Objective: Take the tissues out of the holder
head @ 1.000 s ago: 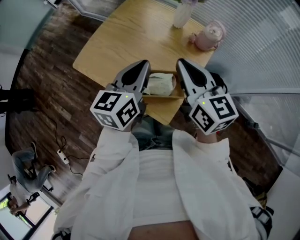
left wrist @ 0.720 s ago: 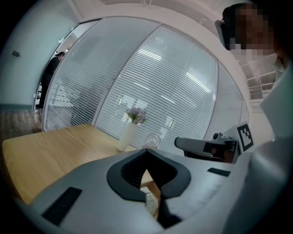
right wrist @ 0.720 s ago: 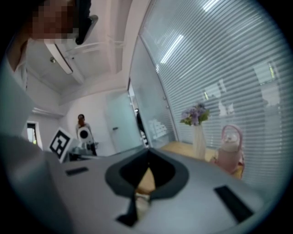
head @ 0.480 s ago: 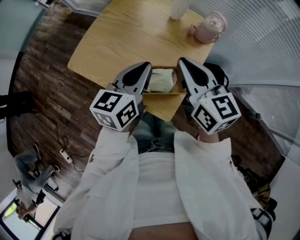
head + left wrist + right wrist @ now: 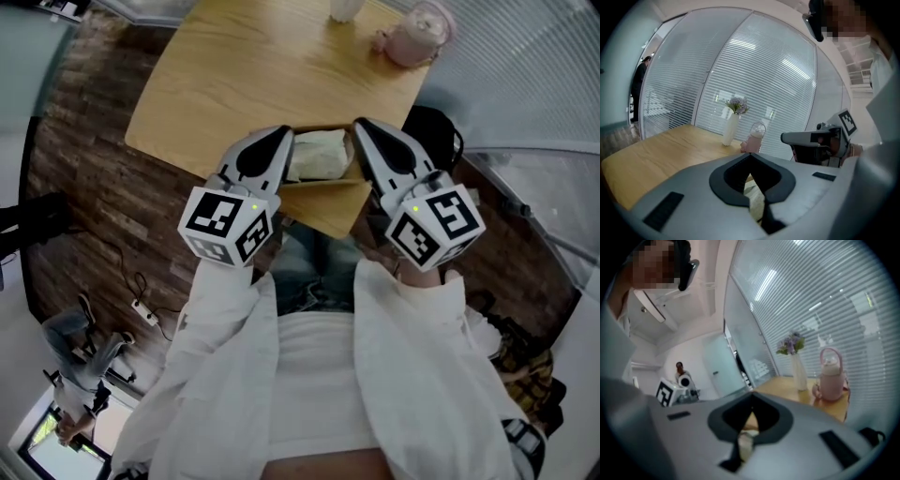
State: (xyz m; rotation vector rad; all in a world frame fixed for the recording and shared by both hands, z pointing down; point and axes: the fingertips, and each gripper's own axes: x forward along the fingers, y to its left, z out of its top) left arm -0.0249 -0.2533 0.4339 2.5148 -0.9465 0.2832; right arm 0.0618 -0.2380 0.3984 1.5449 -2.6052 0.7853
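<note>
– So where are the tissues right now?
– In the holder. The tissues (image 5: 319,155) are a pale, crumpled wad lying inside the wooden holder (image 5: 321,185). It stands on the bench (image 5: 244,75) at the near edge, close to the near right corner, just in front of the person (image 5: 314,375).
– And what the person is holding?
– One on either side of it. The left gripper (image 5: 284,137) is just beside the holder's left end and the right gripper (image 5: 360,126) just beside its right end. Both point away from the person across the bench. I can't tell whether either one touches the wood.
– Are the fingers apart?
– No. On the left gripper they are pressed together with nothing between them. On the right they meet at the tips too, and I see nothing clamped there.
– Anything else on the bench?
– A white vase (image 5: 343,7) with flowers (image 5: 737,105) and a pink kettle (image 5: 417,34), side by side at the far right corner, well apart from the holder.
</note>
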